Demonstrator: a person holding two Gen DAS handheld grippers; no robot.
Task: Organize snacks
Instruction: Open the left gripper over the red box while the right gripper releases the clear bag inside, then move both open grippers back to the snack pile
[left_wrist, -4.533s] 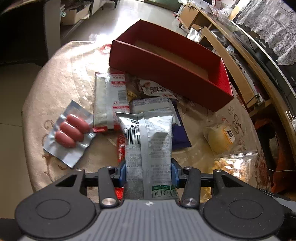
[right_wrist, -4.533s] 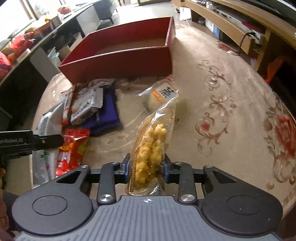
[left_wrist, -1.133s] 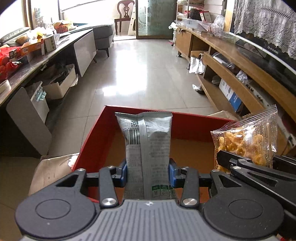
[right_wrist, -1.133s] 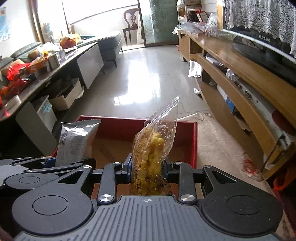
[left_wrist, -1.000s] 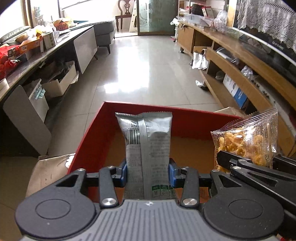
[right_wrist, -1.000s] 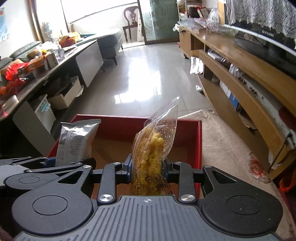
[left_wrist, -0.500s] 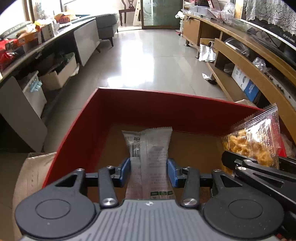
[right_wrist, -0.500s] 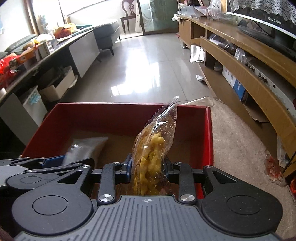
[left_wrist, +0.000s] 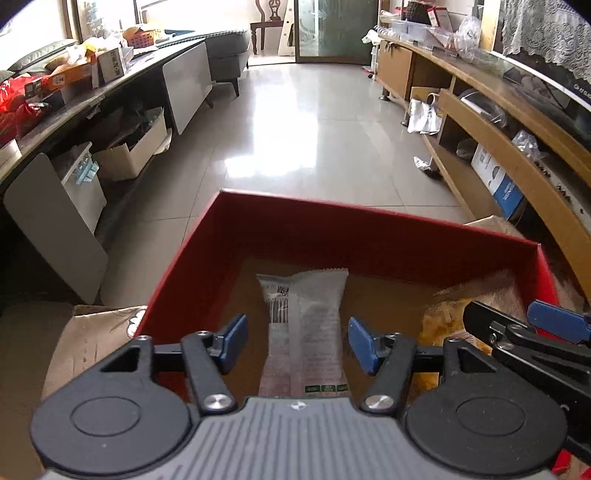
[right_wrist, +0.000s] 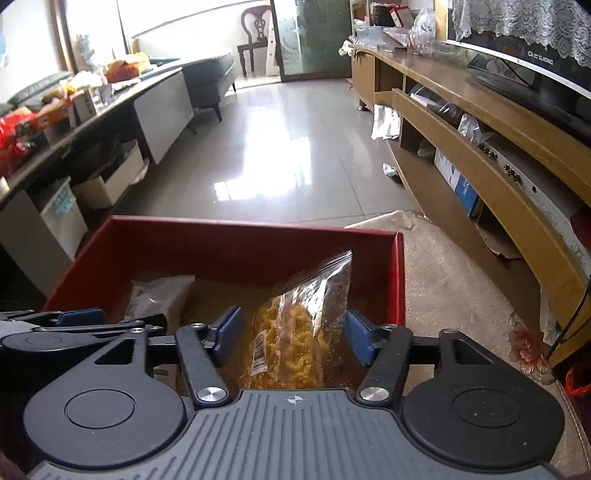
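- Since half a second earlier, both packets have dropped free: the jaws of each gripper have just been opening.
- The left gripper (left_wrist: 297, 341) stands part open; the silver packet (left_wrist: 304, 325) lies between its blue pads, touching neither, on the floor of the red box (left_wrist: 369, 236).
- The right gripper (right_wrist: 293, 334) is likewise part open, and the clear bag of yellow snacks (right_wrist: 295, 325) leans between its pads at the box's right end, by the right wall.

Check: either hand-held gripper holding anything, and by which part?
Nothing held. Left hand-held gripper has just opened off the silver packet; right off the yellow snack bag.
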